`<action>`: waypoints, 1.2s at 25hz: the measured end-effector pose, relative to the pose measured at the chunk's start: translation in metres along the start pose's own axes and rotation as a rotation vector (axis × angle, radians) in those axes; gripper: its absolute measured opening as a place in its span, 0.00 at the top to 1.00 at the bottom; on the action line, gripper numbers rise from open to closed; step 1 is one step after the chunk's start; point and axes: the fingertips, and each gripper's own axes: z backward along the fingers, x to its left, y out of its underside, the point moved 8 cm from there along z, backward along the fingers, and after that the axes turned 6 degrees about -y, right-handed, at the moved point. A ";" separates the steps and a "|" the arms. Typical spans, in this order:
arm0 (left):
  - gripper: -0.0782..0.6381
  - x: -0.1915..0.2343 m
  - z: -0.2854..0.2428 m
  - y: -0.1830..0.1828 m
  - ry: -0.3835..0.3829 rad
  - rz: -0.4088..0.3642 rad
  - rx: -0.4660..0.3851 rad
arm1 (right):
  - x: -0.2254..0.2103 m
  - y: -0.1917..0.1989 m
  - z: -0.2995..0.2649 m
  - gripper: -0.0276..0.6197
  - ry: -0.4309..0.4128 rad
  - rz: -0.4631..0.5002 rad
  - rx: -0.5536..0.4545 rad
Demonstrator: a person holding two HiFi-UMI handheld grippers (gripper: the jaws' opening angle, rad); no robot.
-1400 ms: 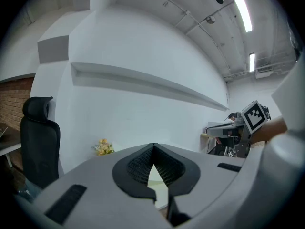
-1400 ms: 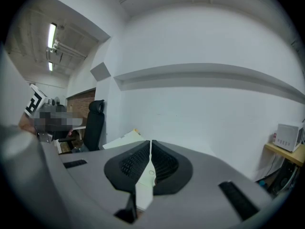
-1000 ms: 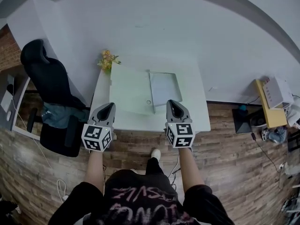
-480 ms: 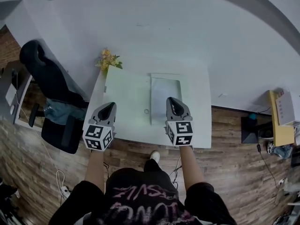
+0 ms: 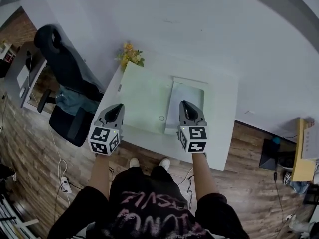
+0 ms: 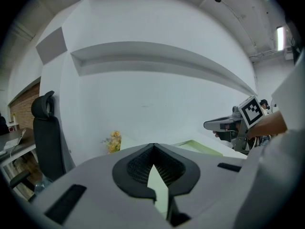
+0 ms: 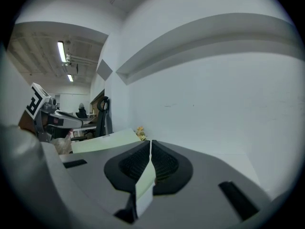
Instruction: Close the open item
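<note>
An open flat item lies on the white table. Its wide pale green leaf is spread to the left and a paler grey leaf to the right. The green leaf also shows in the left gripper view and the right gripper view. My left gripper hangs over the table's near edge by the green leaf, shut and empty. My right gripper hovers over the grey leaf's near part, also shut with nothing in it.
A small bunch of yellow flowers stands at the table's far left corner against the white wall. A black office chair is left of the table. A yellow shelf with boxes is at the far right on the wooden floor.
The view has swung, and the table now sits lower and further right. Both grippers have come forward from the near edge to over the table, still shut.
</note>
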 end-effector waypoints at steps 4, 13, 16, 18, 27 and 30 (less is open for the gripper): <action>0.88 0.020 0.005 0.003 -0.051 0.012 0.010 | 0.008 -0.001 -0.017 0.91 -0.038 0.012 0.013; 0.88 0.076 0.007 0.020 -0.096 0.043 0.027 | 0.038 -0.005 -0.065 0.91 -0.070 0.056 0.039; 0.88 0.094 0.003 0.025 -0.088 0.037 0.033 | 0.049 -0.008 -0.082 0.91 -0.070 0.061 0.043; 0.88 0.106 -0.001 0.029 -0.081 0.045 0.042 | 0.055 -0.011 -0.093 0.91 -0.068 0.062 0.049; 0.88 0.139 -0.031 0.051 0.008 0.078 0.066 | 0.064 -0.011 -0.125 0.91 -0.031 0.072 0.099; 0.88 0.143 -0.045 0.065 0.053 0.074 0.096 | 0.064 -0.004 -0.131 0.91 -0.008 0.069 0.120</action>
